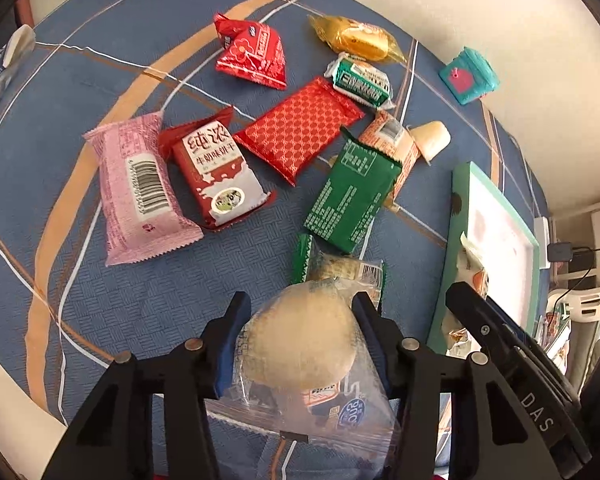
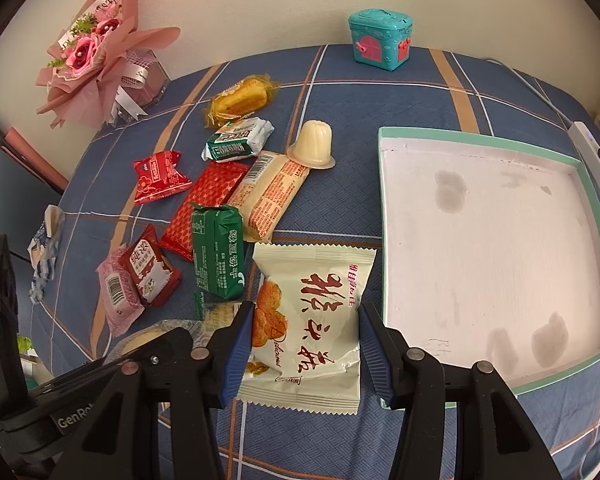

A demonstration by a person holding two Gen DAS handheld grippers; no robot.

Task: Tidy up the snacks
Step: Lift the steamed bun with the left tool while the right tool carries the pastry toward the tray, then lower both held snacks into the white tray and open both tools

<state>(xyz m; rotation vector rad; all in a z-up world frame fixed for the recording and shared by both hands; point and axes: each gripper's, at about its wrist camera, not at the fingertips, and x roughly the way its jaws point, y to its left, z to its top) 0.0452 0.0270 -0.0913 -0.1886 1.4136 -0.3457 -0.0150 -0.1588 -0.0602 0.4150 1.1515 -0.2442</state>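
Observation:
My left gripper (image 1: 300, 312) has its jaws around a clear-wrapped round pastry (image 1: 304, 344), touching both sides. My right gripper (image 2: 306, 320) has its jaws closed on a white snack packet (image 2: 312, 320) with red characters, beside the left wall of the green-rimmed tray (image 2: 384, 208), whose white floor is bare. Loose snacks lie on the blue tablecloth: a pink packet (image 1: 136, 188), a red-and-white biscuit pack (image 1: 216, 172), a red patterned pack (image 1: 300, 128), a green pack (image 1: 348, 196), a gold cake (image 1: 356, 38), a jelly cup (image 2: 314, 144).
A teal toy box (image 2: 382, 36) stands at the table's back edge by the wall. A pink flower bouquet (image 2: 96, 64) stands at the back left. A white power strip (image 2: 590, 152) lies behind the tray. A crumpled wrapper (image 2: 46, 248) lies at the left edge.

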